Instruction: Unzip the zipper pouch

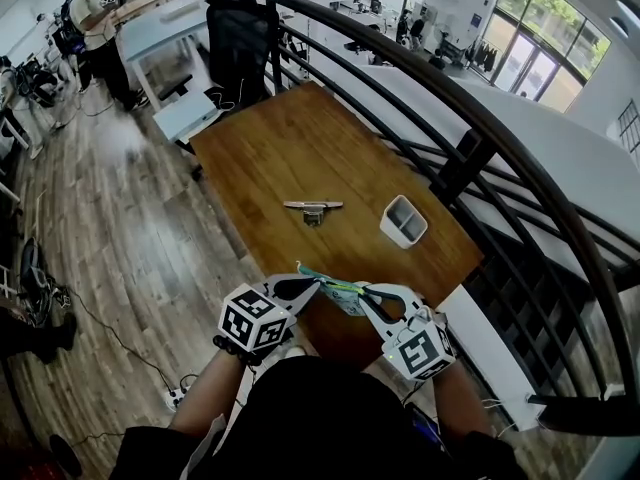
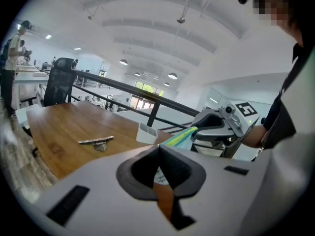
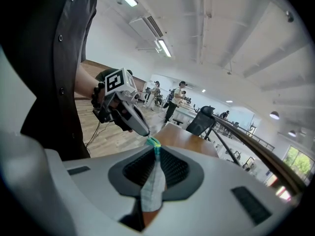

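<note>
zipper pouch point(image 1: 341, 293) clamped at opposite ends by left gripper point(image 1: 308, 282) and right gripper point(image 1: 368, 296), held over near edge of wooden table point(image 1: 290, 138), white box point(image 1: 403, 221) set on it, black railing point(image 1: 470, 108) alongside

Open-plan office, as I see it through the rig's cameras. A wooden table point(image 1: 300, 148) stands on plank flooring point(image 1: 130, 238), with a black office chair point(image 1: 240, 33) at its far end. A person point(image 1: 95, 23) stands at one of the white desks point(image 1: 165, 23) beyond. A black railing point(image 1: 420, 68) curves past the table. Tall windows point(image 1: 535, 43) light the far side, and round lamps point(image 2: 172, 75) hang under a white vaulted ceiling point(image 2: 147, 28).
</note>
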### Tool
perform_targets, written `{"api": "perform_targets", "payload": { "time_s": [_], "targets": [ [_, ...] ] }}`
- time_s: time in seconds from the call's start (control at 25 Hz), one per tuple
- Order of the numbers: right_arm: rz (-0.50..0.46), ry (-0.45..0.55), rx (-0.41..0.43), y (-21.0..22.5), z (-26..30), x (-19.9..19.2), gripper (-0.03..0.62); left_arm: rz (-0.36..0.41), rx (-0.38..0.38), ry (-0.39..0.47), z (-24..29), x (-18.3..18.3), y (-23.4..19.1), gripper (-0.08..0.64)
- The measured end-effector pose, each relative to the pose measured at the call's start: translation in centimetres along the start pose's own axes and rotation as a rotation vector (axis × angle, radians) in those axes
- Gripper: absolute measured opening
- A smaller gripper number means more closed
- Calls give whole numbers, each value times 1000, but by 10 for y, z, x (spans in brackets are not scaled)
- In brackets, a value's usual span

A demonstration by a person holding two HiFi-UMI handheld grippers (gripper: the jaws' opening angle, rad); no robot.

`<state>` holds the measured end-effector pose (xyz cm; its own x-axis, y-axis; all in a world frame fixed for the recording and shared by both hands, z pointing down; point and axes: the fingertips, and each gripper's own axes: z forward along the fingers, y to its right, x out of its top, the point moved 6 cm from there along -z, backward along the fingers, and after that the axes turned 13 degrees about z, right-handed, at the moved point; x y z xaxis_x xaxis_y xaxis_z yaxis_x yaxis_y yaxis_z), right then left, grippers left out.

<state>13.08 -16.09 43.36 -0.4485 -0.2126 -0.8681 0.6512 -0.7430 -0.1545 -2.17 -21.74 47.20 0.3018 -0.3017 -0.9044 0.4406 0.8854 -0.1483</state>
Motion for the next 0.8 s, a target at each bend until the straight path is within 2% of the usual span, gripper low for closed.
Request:
{"api": "perform_targets", "payload": {
  "time_s": [0.6,0.8],
  "targets": [
    [-2,-5,-30,13,-8,-10,35,5,72,-14,4,-5,-10,14],
    [3,-1,-42,17,-13,-11,35,18,195,-44,7,-6,-20,14]
  ]
}}
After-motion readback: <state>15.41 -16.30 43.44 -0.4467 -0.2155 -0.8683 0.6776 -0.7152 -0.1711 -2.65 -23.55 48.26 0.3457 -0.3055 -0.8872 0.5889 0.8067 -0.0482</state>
